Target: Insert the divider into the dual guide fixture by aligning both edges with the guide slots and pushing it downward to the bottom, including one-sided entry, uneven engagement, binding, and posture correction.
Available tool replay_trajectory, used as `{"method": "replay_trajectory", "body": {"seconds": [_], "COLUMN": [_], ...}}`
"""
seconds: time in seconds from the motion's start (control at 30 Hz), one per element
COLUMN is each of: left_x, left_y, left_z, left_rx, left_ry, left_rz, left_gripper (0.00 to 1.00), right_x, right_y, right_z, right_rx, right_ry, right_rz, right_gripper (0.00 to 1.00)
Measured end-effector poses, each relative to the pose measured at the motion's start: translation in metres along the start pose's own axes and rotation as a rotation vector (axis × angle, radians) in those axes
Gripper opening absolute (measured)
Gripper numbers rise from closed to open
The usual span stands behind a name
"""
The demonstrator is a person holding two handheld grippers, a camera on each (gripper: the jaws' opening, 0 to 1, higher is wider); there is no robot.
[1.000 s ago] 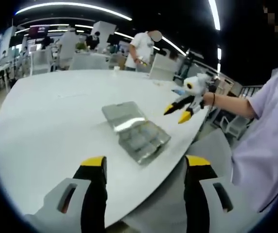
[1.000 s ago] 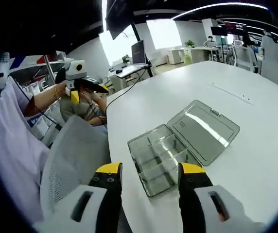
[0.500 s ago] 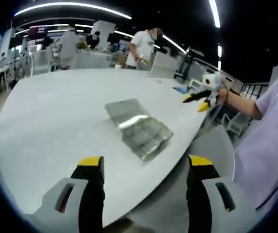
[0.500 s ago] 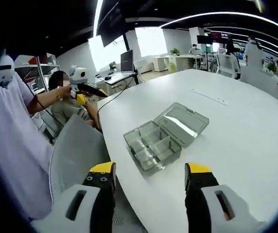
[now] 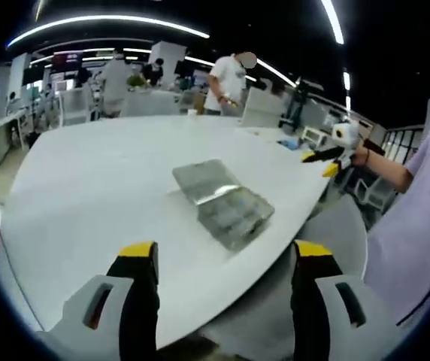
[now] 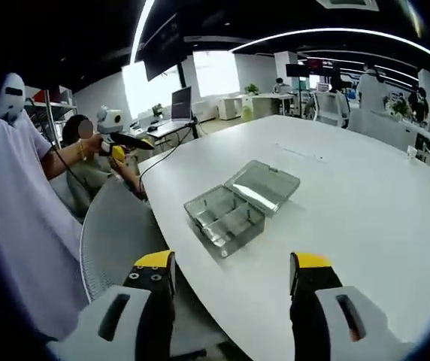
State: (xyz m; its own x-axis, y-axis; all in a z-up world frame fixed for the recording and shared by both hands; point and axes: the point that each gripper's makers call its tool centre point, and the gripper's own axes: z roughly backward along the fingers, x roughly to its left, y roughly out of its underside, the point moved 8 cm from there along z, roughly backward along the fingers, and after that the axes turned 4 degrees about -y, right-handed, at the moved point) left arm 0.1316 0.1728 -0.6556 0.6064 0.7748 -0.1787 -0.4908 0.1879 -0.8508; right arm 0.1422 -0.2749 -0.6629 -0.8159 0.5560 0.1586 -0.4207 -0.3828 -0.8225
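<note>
Both jaws wide, box (image 5: 225, 201) well ahead.

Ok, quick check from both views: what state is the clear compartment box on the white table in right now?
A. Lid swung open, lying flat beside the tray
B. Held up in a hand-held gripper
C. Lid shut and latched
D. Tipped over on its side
A: the clear box sits on the white table with its lid lying flat beside the compartments, apart from either hand-held gripper.
</note>
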Motion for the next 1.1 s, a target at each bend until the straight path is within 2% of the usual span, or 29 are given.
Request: {"method": "replay_trajectory", "body": {"seconds": [0.03,0.2,0.23,0.3,0.53,0.67,1.0,1.1], "left_x": [0.0,0.004,0.007,0.009,0.016,0.018,0.014,0.013], "left_y": [0.003,0.014,0.017,0.018,0.002,0.006,0.008,0.009], "left_z": [-0.002,-0.012,-0.013,-0.012,-0.004,-0.005,-0.001,-0.001], "left_rx": [0.028,0.073,0.096,0.11,0.036,0.065,0.035,0.04], "left_ry": [-0.013,-0.048,-0.076,-0.084,-0.074,-0.082,-0.063,-0.061], "left_rz": [-0.017,-0.017,-0.015,-0.041,-0.018,-0.023,0.005,0.011], "left_gripper": [0.71,0.72,0.72,0.73,0.74,0.74,0.75,0.77], "right_x": [-0.002,-0.004,-0.003,-0.003,-0.008,-0.01,-0.009,-0.008], "right_y": [0.004,0.015,0.015,0.016,0.017,0.022,0.024,0.024], "right_z": [0.001,-0.002,-0.001,0.001,0.008,0.007,0.012,0.012], "right_rx": [0.02,0.016,0.019,0.022,0.007,0.044,0.075,0.068], "right_ry": [0.019,0.033,0.035,0.036,0.053,0.048,0.021,0.019], "right_rz": [0.007,-0.044,-0.045,-0.049,-0.077,-0.076,-0.103,-0.113], "right_gripper": [0.59,0.59,0.59,0.59,0.62,0.61,0.56,0.6]}}
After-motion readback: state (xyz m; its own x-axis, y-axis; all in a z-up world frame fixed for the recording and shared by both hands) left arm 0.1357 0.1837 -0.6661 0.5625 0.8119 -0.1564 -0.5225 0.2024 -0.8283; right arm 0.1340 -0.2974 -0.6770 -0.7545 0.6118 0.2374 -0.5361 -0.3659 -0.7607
